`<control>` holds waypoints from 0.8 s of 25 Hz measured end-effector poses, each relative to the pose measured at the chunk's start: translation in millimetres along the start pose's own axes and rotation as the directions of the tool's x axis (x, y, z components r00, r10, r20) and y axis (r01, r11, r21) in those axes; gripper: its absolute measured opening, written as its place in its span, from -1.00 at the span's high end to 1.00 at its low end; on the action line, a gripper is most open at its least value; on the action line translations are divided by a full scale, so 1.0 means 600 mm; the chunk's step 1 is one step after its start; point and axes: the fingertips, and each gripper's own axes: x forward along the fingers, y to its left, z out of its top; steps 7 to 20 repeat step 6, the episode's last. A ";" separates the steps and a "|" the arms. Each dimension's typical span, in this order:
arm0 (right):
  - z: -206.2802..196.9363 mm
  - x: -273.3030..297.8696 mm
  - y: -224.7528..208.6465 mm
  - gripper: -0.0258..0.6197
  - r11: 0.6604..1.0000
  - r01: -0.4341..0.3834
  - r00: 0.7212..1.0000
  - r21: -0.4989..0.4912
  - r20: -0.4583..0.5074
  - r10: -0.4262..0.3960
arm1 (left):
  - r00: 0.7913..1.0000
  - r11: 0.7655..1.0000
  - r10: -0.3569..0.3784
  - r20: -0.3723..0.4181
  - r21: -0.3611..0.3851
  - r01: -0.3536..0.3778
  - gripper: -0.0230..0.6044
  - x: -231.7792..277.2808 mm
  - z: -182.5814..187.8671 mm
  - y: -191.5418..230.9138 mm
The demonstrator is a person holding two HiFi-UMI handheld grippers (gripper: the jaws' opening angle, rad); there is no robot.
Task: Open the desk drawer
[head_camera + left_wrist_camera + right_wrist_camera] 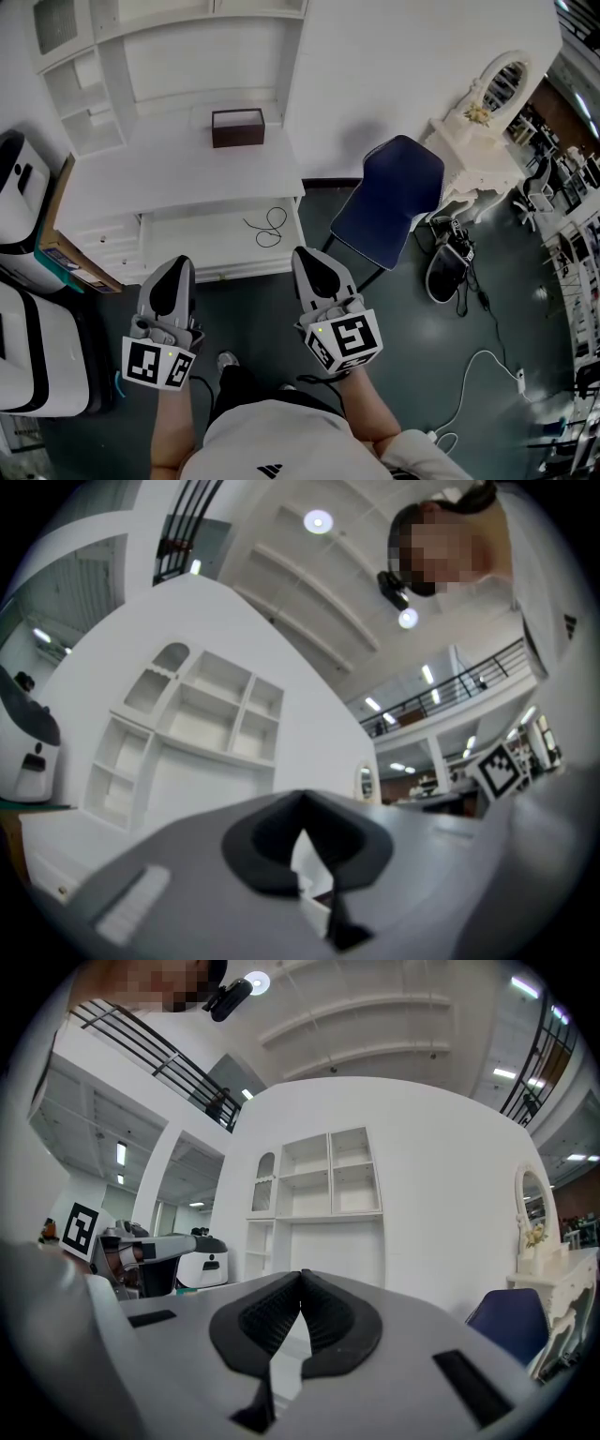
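The white desk [178, 178] with a shelf unit stands ahead of me in the head view. Its wide centre drawer [187, 246] is pulled out toward me, and a loose black cable [267, 228] lies in it. My left gripper [174, 267] hangs just in front of the drawer's left part, jaws shut and empty. To its right, my right gripper [309, 258] is level with the drawer's right corner, also shut on nothing. Neither touches the drawer. The shelf unit [197, 724] rises beyond the left gripper's [302, 803] closed tips, and the right gripper [302, 1279] faces the same shelves [319, 1185].
A dark brown box [237, 127] sits on the desktop. A blue chair [389, 202] stands right of the desk, beyond it a white vanity with a mirror [483, 141]. White machines [19, 187] and a cardboard box [66, 253] crowd the left side. Cables [478, 375] trail on the floor.
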 end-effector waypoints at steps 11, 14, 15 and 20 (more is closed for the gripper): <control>0.003 0.001 -0.003 0.93 1.000 0.002 1.000 -0.002 0.005 -0.002 | 1.000 1.000 -0.004 0.001 0.004 0.004 0.91 0.004 0.001 -0.001; 0.003 0.001 -0.003 0.93 1.000 0.002 1.000 -0.002 0.005 -0.002 | 1.000 1.000 -0.004 0.001 0.004 0.004 0.91 0.004 0.001 -0.001; 0.003 0.001 -0.003 0.93 1.000 0.002 1.000 -0.002 0.005 -0.002 | 1.000 1.000 -0.004 0.001 0.004 0.004 0.91 0.004 0.001 -0.001; 0.003 0.001 -0.003 0.93 1.000 0.002 1.000 -0.002 0.005 -0.002 | 1.000 1.000 -0.004 0.001 0.004 0.004 0.91 0.004 0.001 -0.001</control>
